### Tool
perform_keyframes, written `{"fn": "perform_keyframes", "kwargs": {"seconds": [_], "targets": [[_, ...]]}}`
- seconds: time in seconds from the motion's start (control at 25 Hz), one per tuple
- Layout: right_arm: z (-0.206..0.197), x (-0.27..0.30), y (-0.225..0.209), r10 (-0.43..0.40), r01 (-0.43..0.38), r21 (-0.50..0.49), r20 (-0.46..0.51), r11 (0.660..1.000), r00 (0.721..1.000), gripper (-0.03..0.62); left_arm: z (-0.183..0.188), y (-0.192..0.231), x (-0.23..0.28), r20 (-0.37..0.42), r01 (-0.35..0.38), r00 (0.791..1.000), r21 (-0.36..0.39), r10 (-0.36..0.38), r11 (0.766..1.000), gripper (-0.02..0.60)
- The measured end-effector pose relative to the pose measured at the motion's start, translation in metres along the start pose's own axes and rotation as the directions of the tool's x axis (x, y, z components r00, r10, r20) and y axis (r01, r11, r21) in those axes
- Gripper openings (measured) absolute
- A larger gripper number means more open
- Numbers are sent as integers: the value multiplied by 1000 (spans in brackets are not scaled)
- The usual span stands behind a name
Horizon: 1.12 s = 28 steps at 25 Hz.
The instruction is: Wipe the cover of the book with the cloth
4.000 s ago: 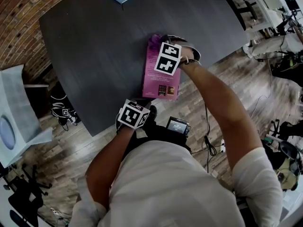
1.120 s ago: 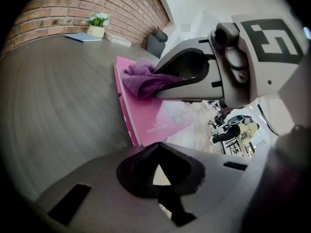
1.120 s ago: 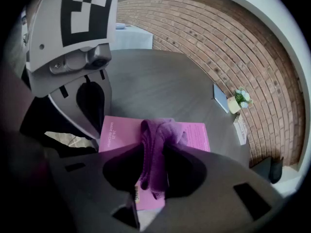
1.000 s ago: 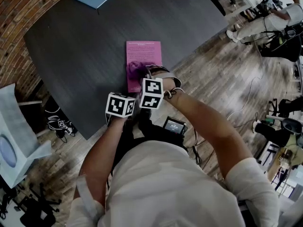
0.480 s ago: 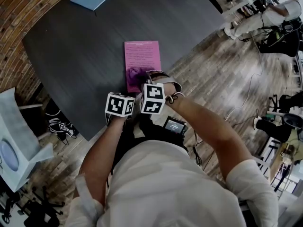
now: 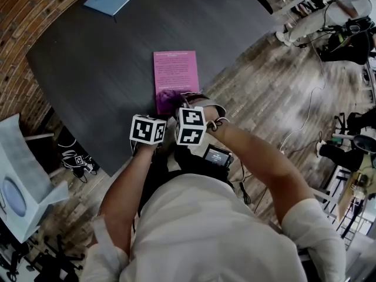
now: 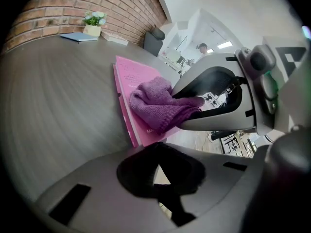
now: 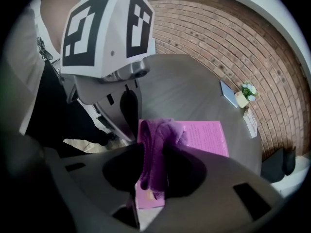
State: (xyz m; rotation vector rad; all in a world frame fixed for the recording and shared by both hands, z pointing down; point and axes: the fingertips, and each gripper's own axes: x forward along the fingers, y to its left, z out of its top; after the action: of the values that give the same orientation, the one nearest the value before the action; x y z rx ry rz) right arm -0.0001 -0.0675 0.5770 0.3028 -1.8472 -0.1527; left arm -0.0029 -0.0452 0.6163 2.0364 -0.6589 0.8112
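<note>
One end of the book [image 6: 175, 69] hides under cloth [image 6: 168, 96].

The left arm [image 6: 126, 187] and right arm [image 6: 258, 157] reach forward, bent at the elbows. The right hand-held gripper [image 8: 153, 171] is clamped on the cloth [image 8: 160, 132]. The left hand-held gripper [image 7: 163, 181] (just beside it) has its jaws together, holding nothing.

Dark round table [image 6: 100, 57], red brick wall [image 6: 17, 7], wood plank floor [image 6: 264, 87]

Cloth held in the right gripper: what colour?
Purple knit cloth; clearest in right gripper view.
</note>
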Motion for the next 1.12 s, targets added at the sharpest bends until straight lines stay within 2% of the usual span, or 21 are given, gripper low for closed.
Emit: {"fn": "perform_keyframes", "kwargs": {"seconds": [0.2,0.72,1.12], "targets": [[2,-5,6,53,-53,45,8,998,999,110,-1,-1,-1,6,-13,1000,18,13,1000,8],[8,-10,17,102,-103,69,8,992,995,110,-1,-3,-10,40,-8,999,32,7,999,8],[15,-20,40,199,-203,127,41,971,979,110,-16,-9,-23,37,6,999,56,-9,998,8]]}}
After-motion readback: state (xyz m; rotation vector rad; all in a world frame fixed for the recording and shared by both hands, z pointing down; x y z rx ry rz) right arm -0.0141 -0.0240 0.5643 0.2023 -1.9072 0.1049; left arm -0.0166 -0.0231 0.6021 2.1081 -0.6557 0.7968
